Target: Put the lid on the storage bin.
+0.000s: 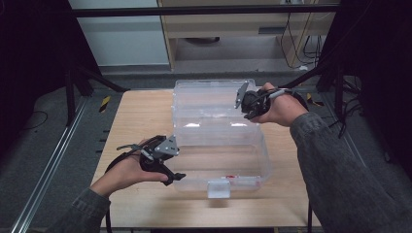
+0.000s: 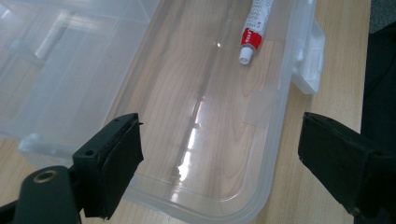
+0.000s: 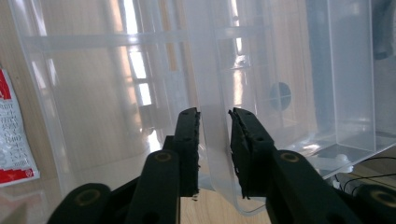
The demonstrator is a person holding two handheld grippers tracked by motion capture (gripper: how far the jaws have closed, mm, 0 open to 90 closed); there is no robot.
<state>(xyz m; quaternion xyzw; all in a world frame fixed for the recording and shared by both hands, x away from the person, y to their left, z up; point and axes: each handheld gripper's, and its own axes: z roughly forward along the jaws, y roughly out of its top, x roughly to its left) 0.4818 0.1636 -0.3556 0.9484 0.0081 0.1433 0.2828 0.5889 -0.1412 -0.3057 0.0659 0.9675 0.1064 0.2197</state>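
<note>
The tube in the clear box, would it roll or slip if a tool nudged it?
The tube looks small and probably light, so it would likely slide on the box's smooth floor. Its round cap end may let it roll slightly; the flatter body probably resists.

The left tongs (image 1: 167,167) are held low with jaws spread wide; the right tongs (image 1: 248,104), farther off and raised, have jaws nearly closed, pinching.

Small print on the red-and-white tube (image 2: 254,23) inside the clear box (image 2: 261,196): too blurred to read.

grey floor (image 1: 43,126), wooden table (image 1: 141,111)
</note>
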